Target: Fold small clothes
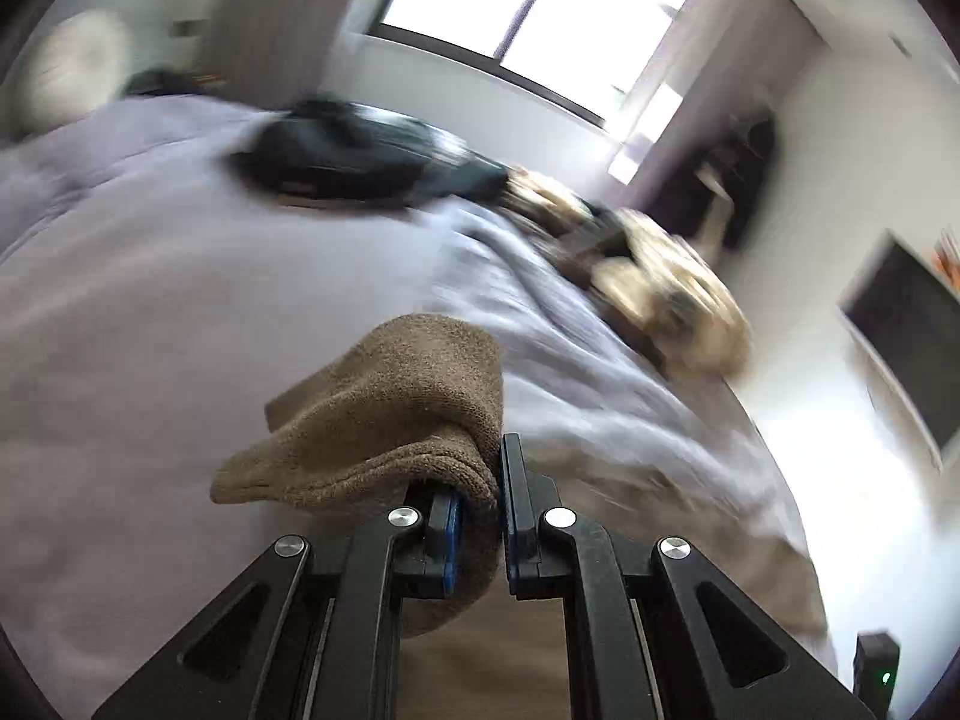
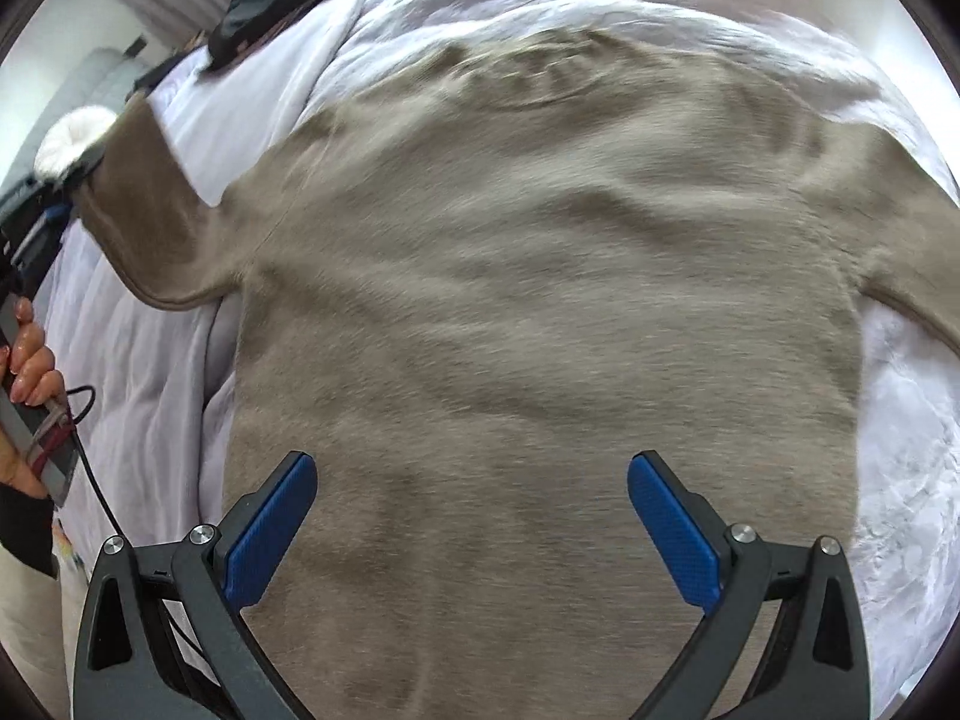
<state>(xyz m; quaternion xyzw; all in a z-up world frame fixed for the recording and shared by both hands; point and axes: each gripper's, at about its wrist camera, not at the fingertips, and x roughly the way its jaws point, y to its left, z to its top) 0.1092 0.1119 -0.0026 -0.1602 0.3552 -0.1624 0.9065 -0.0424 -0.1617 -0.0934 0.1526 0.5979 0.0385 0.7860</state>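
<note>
On the bed, the taupe sweater lies spread flat; the left gripper, lifted, jaws clamped on its sleeve, while the right gripper hovers above the hem, jaws wide apart, holding nothing.

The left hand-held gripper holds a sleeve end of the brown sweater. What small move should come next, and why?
Probably carry the sleeve inward and lay it across the body of the brown sweater. The left hand-held gripper is shut on the sleeve's end, lifted off the pale bedding, while the body lies spread flat. The right hand-held gripper hovers open above it, holding nothing.
</note>
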